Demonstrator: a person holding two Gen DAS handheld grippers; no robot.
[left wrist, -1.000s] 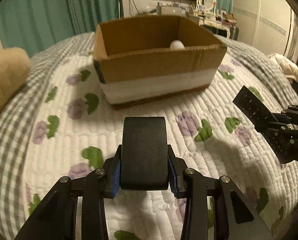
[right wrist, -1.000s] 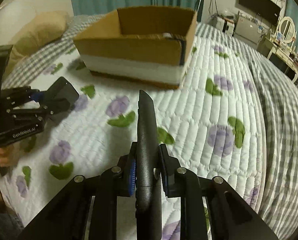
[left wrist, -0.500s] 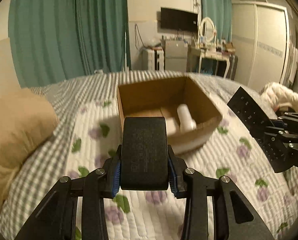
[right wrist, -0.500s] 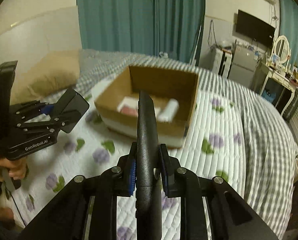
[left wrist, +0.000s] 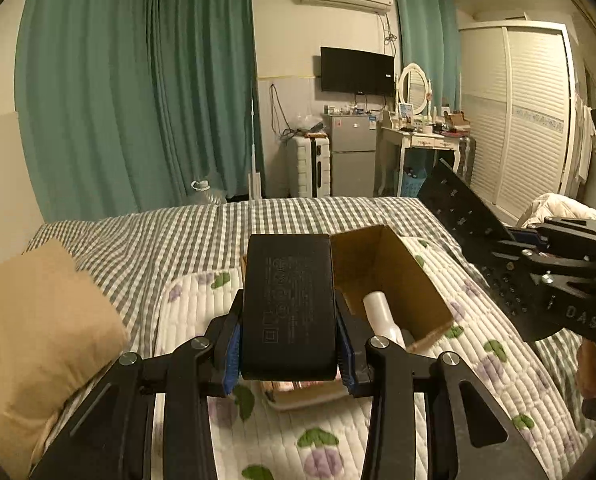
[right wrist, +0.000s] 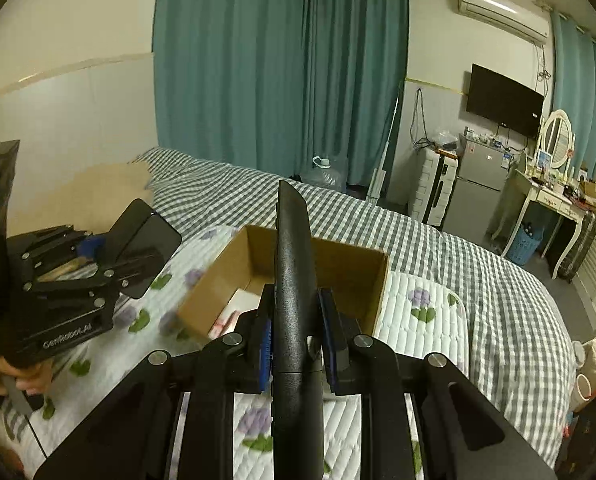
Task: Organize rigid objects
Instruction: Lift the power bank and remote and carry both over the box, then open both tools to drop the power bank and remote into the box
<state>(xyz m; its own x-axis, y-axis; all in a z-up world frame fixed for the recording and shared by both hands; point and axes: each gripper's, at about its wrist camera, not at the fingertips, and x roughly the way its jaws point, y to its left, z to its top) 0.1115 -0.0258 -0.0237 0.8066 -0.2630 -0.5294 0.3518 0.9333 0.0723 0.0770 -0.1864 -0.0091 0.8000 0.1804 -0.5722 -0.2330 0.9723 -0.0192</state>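
My left gripper (left wrist: 289, 354) is shut on a flat black power-bank-like block (left wrist: 289, 304) and holds it high above the bed, over the near side of the open cardboard box (left wrist: 393, 276). A white bottle (left wrist: 379, 314) lies in the box. My right gripper (right wrist: 296, 340) is shut on a long thin black remote-like bar (right wrist: 294, 280), held edge-on above the box (right wrist: 337, 268). White and pink items (right wrist: 234, 312) lie on the box floor. Each gripper shows in the other's view, the right one (left wrist: 537, 268) and the left one (right wrist: 78, 272).
The box sits on a white floral quilt (left wrist: 477, 360) over a grey checked bedspread (right wrist: 437, 248). A tan pillow (left wrist: 30, 332) lies at the left. Teal curtains, a fridge, a suitcase and a dressing table stand beyond the bed.
Both grippers have risen well above the bed with their objects still held. The box has shrunk in view and its inside now shows from above.
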